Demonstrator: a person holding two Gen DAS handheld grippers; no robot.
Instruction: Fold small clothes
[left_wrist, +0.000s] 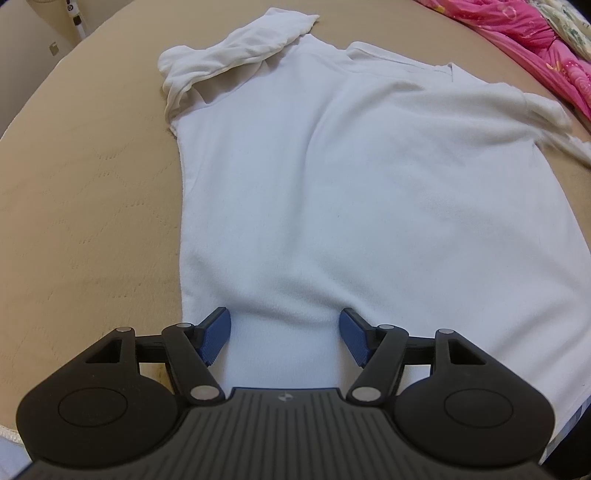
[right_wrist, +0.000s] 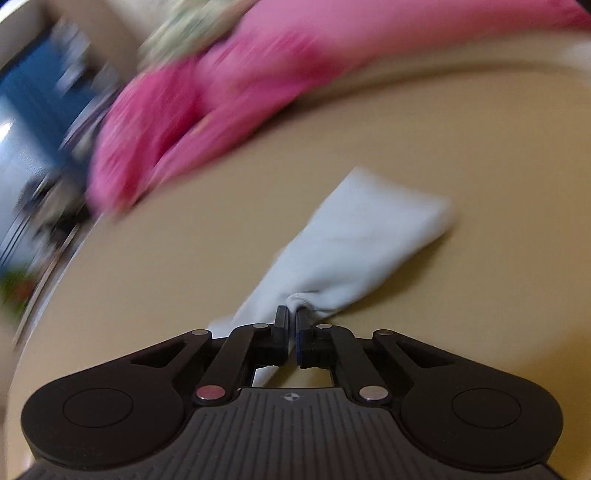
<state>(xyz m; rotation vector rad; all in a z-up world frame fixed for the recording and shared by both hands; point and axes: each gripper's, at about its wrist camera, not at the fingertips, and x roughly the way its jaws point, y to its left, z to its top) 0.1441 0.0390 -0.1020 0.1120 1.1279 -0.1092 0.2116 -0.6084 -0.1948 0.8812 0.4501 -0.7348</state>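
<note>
A small white T-shirt (left_wrist: 351, 184) lies spread on a tan bed surface (left_wrist: 92, 206). Its left sleeve (left_wrist: 229, 62) is bunched and folded over at the far left; the right sleeve (left_wrist: 546, 114) reaches toward the right. My left gripper (left_wrist: 284, 338) is open, its blue pads on either side of the shirt's near hem, low over the cloth. In the right wrist view, which is motion-blurred, my right gripper (right_wrist: 291, 325) is shut on the base of the white sleeve (right_wrist: 354, 240), which stretches away over the tan surface (right_wrist: 480, 166).
A pink quilt (left_wrist: 535, 44) lies along the far right edge of the bed, and shows blurred in the right wrist view (right_wrist: 207, 110). Blue furniture (right_wrist: 33, 96) stands beyond the bed's left edge. A wall and white pole (left_wrist: 74, 18) are at far left.
</note>
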